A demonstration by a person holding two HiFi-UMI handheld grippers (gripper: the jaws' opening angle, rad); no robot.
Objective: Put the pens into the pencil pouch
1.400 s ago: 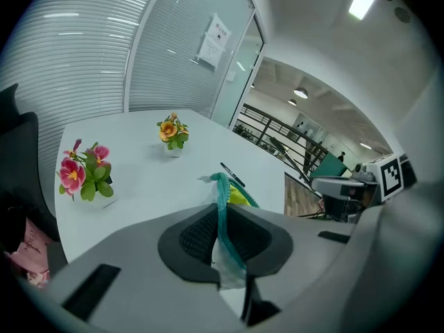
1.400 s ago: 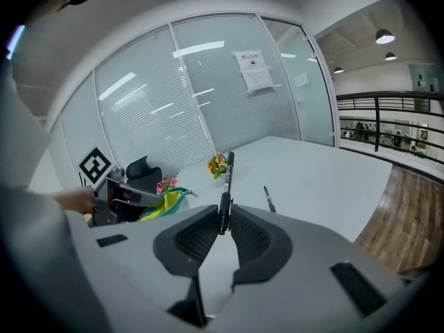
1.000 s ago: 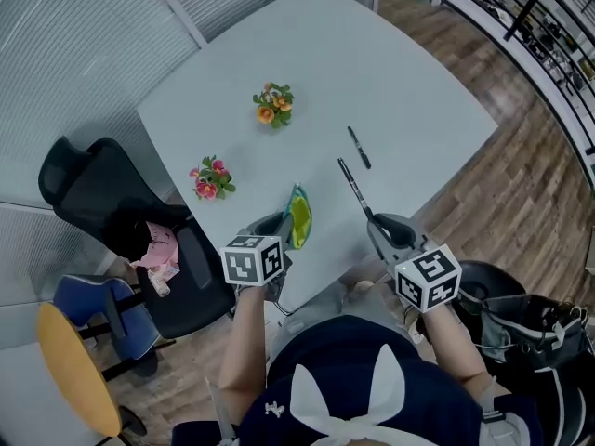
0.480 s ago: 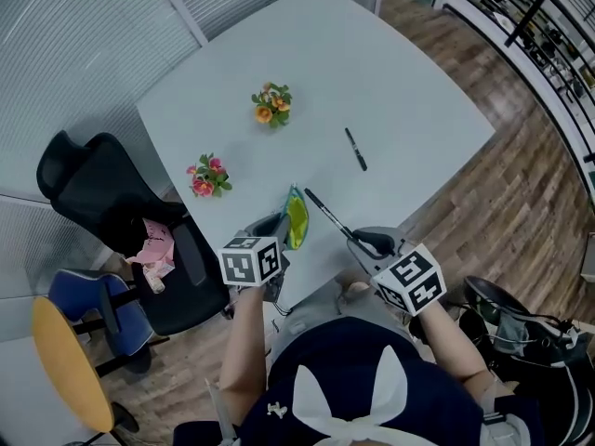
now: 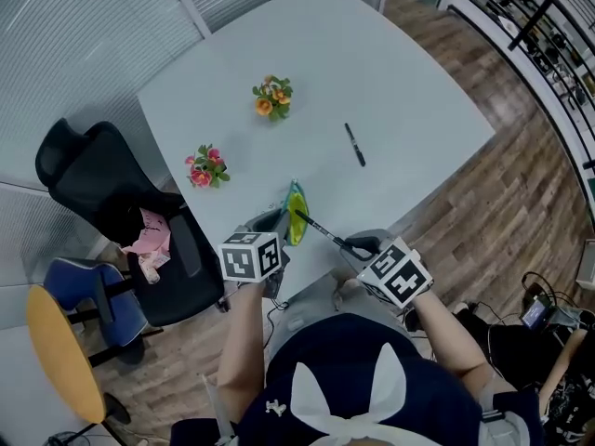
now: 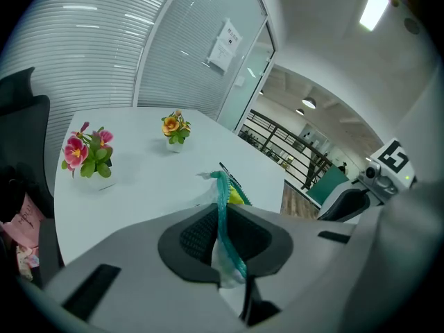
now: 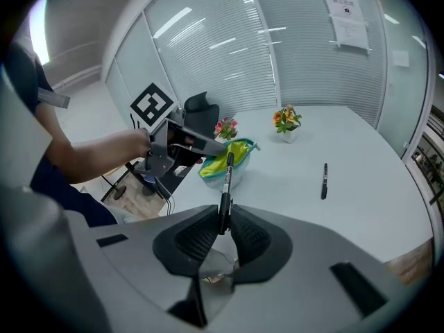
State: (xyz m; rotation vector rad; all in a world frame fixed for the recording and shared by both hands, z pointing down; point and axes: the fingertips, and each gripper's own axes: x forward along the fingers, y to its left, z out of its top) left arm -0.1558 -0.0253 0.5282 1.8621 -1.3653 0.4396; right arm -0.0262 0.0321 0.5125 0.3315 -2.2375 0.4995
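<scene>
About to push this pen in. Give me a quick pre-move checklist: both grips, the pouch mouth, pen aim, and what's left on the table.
1. Left gripper shut on the pouch edge: ok.
2. Right gripper shut on the pen: ok.
3. Pouch mouth open, yellow lining showing toward the pen: ok.
4. Pen tip pointed at the mouth: ok. Whether it is already inside: cannot tell.
5. Second pen in the pouch: not ok, it lies on the table.
6. Flower pots apart from the pen's path: ok.

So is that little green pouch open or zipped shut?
Open. The pencil pouch gapes, showing yellow lining, with the left claw pinching its teal edge.
</scene>
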